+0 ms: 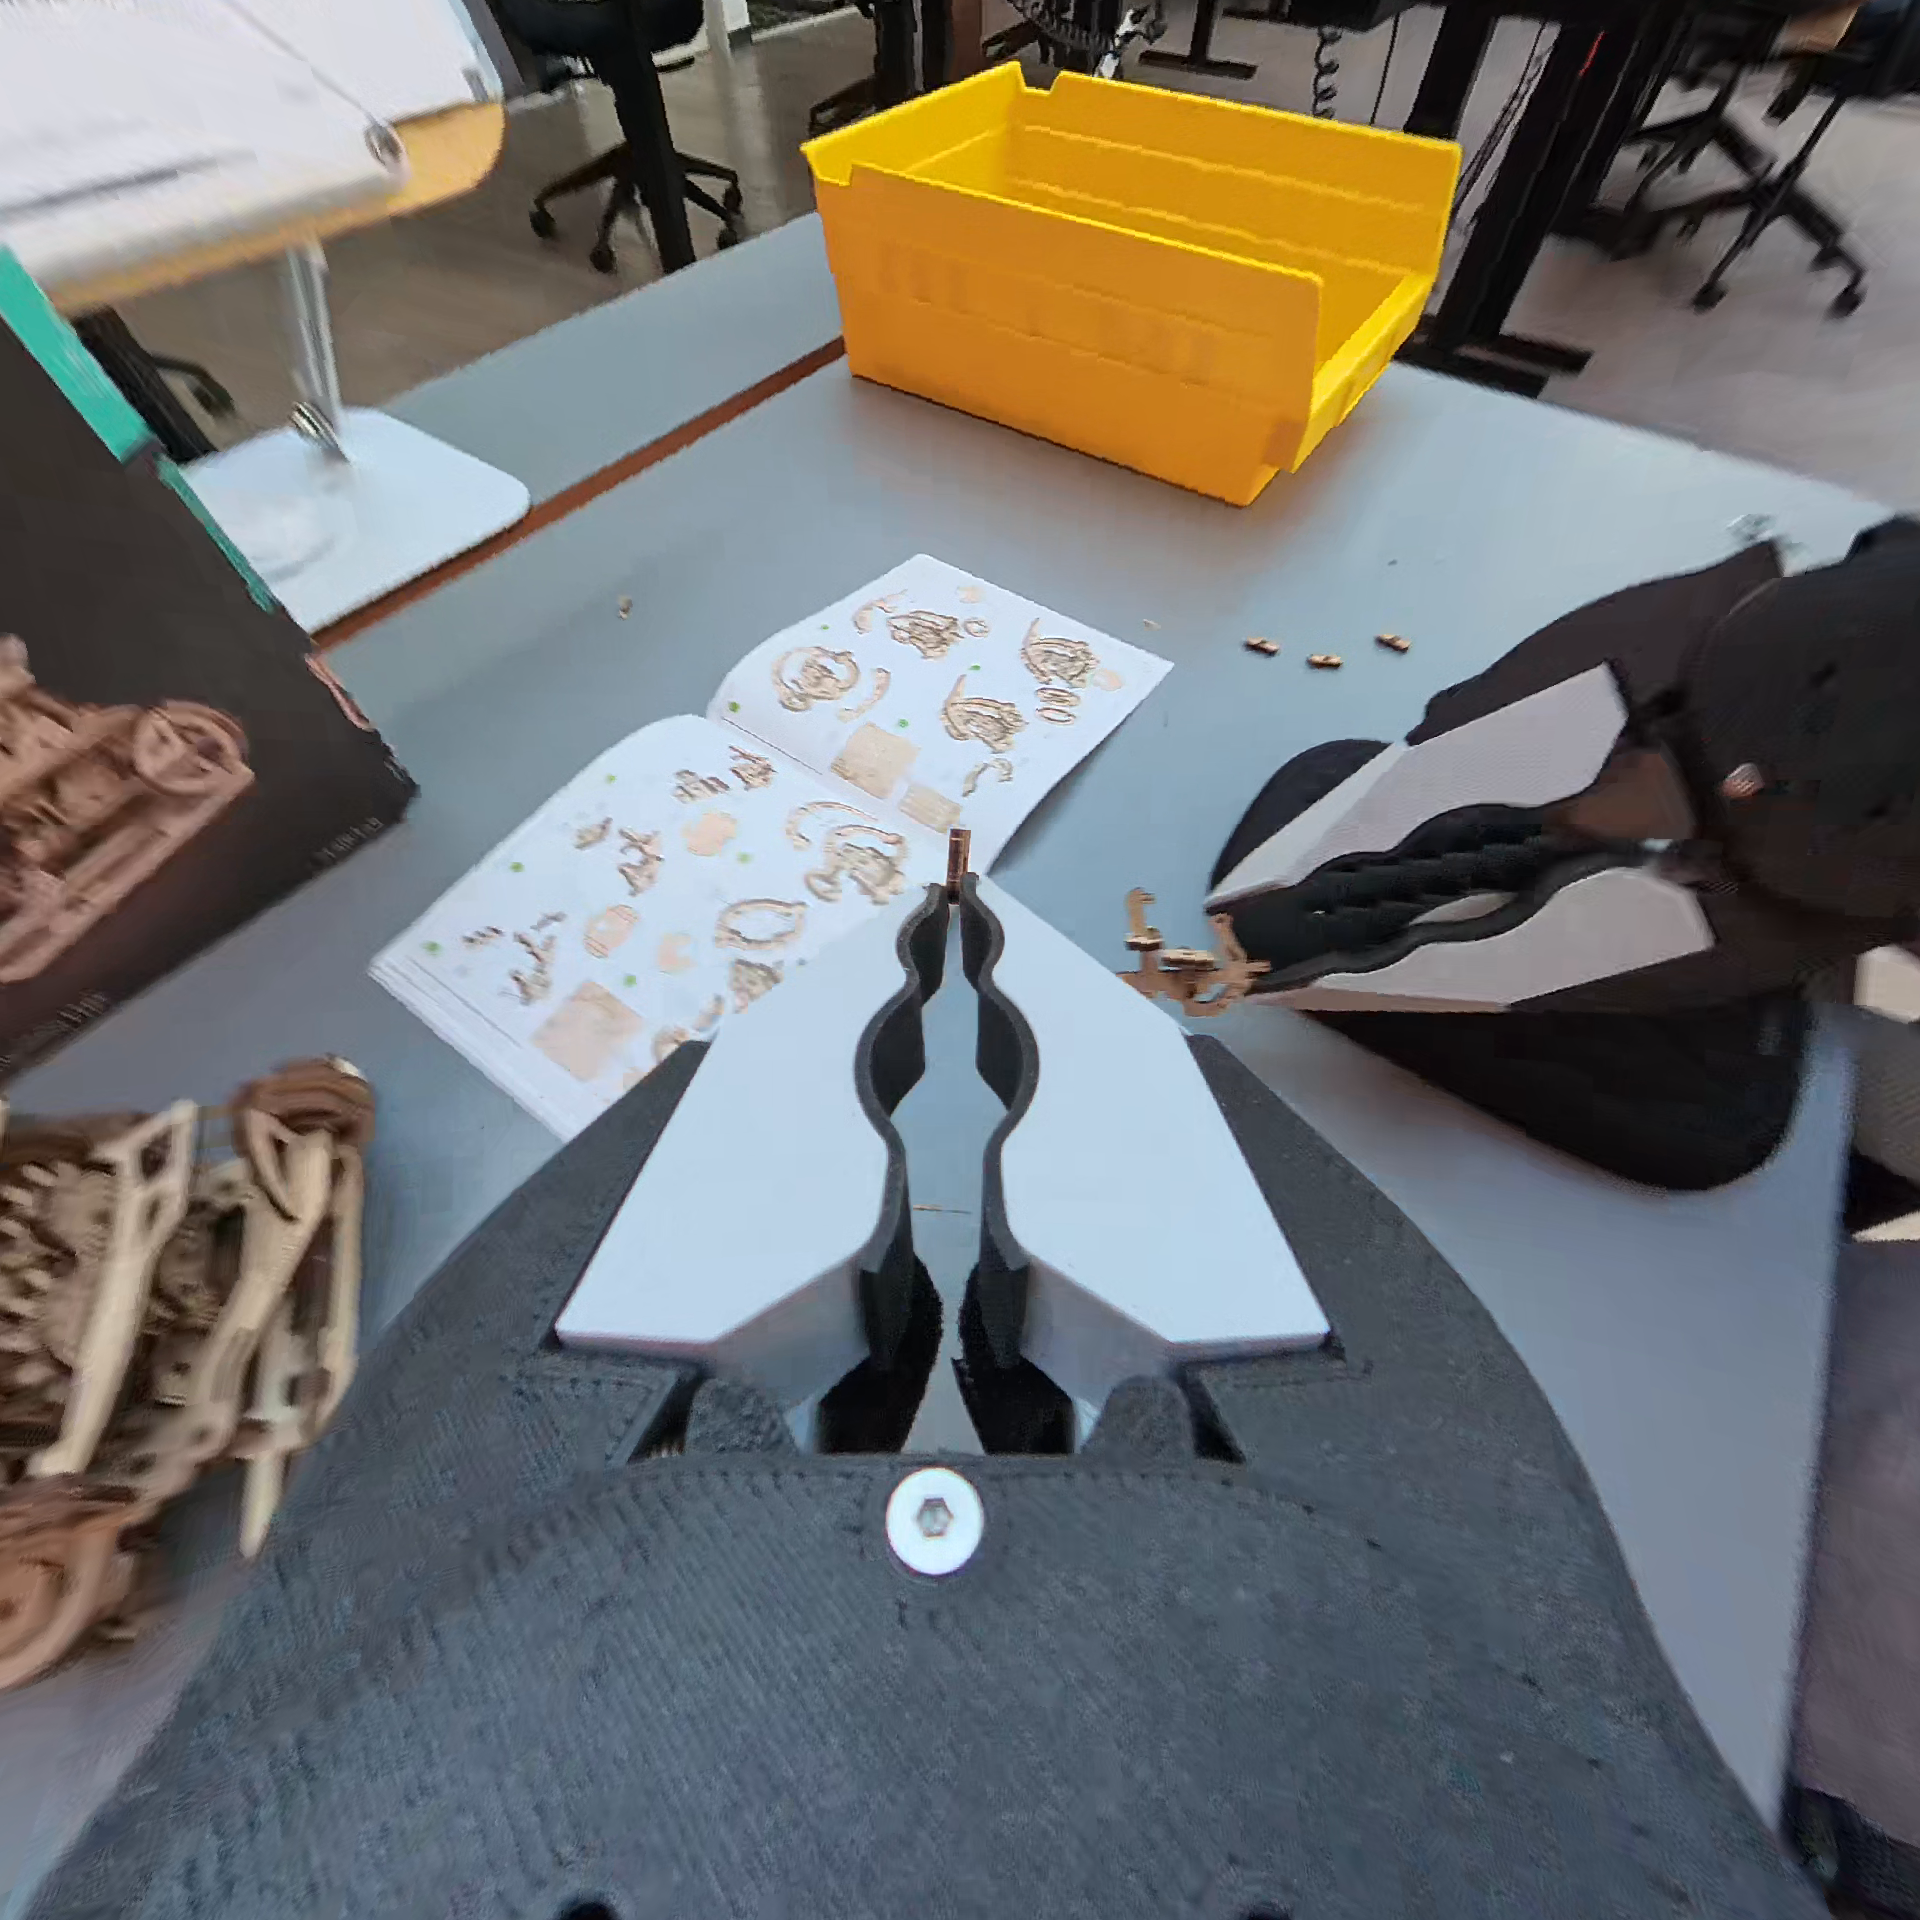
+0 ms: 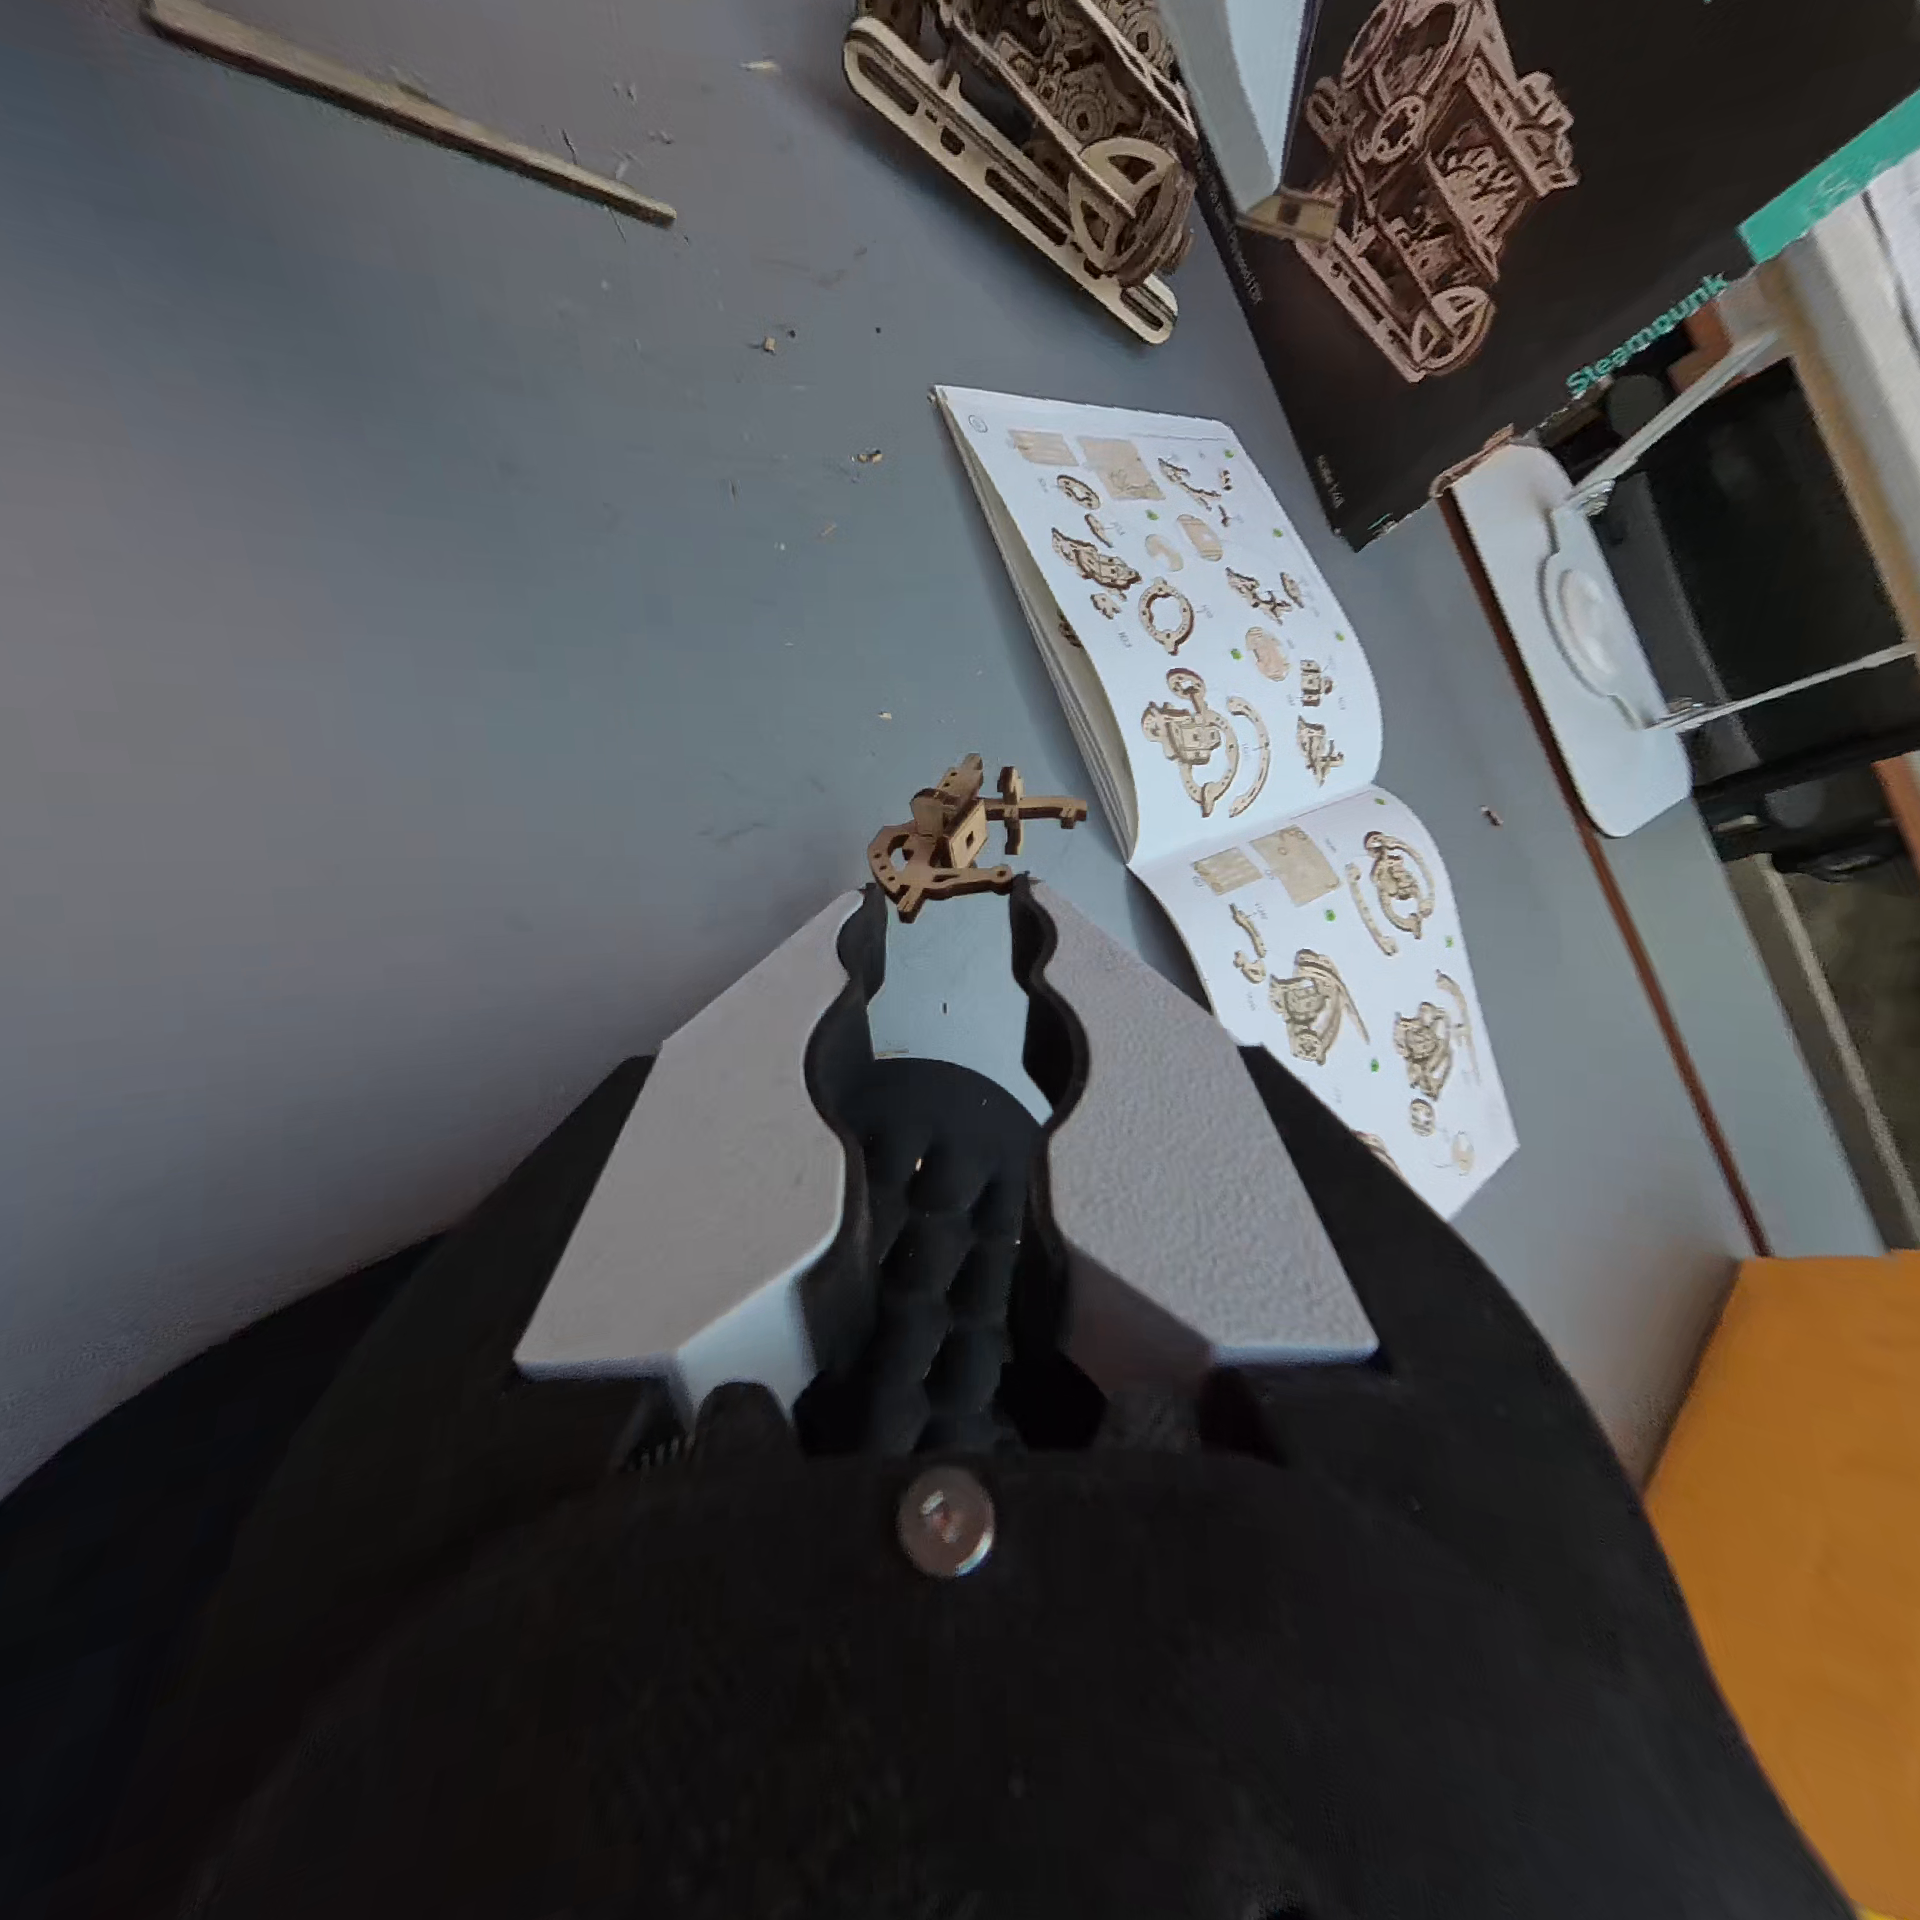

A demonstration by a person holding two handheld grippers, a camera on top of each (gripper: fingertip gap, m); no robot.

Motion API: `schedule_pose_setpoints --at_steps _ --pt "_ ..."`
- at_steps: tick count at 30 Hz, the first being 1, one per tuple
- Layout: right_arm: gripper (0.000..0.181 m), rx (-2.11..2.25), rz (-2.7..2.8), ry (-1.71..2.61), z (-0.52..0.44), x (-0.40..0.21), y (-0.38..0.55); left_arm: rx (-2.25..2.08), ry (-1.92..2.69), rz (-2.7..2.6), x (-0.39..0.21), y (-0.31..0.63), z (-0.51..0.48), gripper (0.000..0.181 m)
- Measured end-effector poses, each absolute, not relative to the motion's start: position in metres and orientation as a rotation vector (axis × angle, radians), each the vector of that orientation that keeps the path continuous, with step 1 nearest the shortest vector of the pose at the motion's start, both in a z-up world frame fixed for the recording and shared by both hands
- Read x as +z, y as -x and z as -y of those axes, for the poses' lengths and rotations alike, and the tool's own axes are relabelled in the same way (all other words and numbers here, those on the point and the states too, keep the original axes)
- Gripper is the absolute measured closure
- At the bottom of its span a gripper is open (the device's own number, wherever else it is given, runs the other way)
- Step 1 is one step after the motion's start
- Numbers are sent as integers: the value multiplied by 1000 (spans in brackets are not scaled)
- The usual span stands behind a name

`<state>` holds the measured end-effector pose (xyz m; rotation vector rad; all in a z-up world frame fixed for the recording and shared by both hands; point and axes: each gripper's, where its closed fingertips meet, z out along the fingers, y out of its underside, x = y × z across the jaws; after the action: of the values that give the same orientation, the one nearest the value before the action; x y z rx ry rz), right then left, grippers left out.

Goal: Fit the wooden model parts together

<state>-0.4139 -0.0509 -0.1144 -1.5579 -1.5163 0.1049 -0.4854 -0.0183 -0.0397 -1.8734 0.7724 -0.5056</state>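
**Peg upright on the left, sub-assembly waiting to its right**

Left wrist view: the left gripper (image 1: 953, 891) is pinched on a small wooden peg (image 1: 957, 854), whose long axis stands up out of the fingertips over the open instruction booklet (image 1: 665, 894). The right gripper (image 1: 1236, 951) lies to its right, near but apart, nipping a wooden sub-assembly (image 1: 1184, 961) that points back towards the peg.

Right wrist view: the right gripper (image 2: 948, 896) clamps the sub-assembly (image 2: 951, 836) by its curved lower edge, above the grey table (image 2: 416, 623) (the peg is out of this frame). Likely the peg must travel sideways, rightward, into a hole I cannot make out.
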Motion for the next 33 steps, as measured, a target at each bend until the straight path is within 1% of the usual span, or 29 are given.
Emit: schedule_pose_setpoints --at_steps 4,7,9,13,20,33 --pt "158 -293 1565 1436 48 -118 416 -939 2027 -511 -61 469 52 181" --pt "158 -443 1608 1342 54 -121 427 -1331 2032 -270 -68 458 71 181" --pt "158 -488 1620 1298 57 -121 433 -1492 2023 -138 -75 458 77 181" --pt "158 -570 1664 1262 60 -125 437 -1546 2027 33 -92 468 82 181" --pt "157 -637 1735 1256 69 -134 441 -1487 2068 122 -109 471 85 181" --pt "155 -517 1757 1309 74 -133 437 -1512 2060 159 -118 465 85 181"
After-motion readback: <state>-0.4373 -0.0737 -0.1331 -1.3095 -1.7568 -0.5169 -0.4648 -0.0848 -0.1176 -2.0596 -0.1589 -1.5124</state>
